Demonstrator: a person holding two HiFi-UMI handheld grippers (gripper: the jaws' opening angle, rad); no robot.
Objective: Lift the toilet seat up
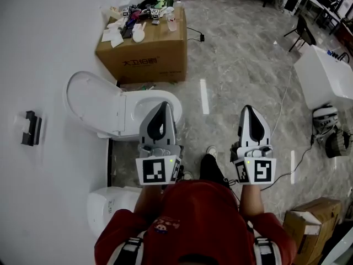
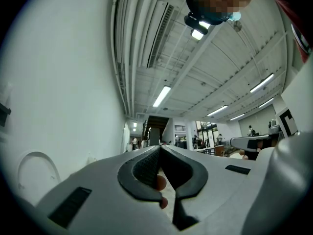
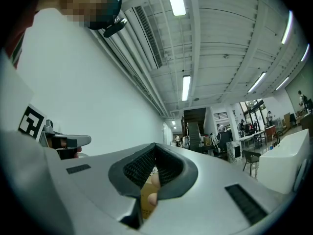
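Cardboard box [image 1: 149,59] heaped with clutter [image 1: 135,22], white toilet bowl [image 1: 144,99] uncovered, seat [image 1: 92,101] raised

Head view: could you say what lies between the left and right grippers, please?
Marbled floor and the person's dark leg lie between left gripper and right gripper, in the head view.

Cardboard box [image 1: 142,59]: 1 line of dark Chinese characters printed on the side face, about 4 of them, too small to read with certainty. Left gripper [image 1: 164,105] and right gripper [image 1: 248,108]: 1 black-and-white square marker faces up on each cube, pattern only, no letters or digits.
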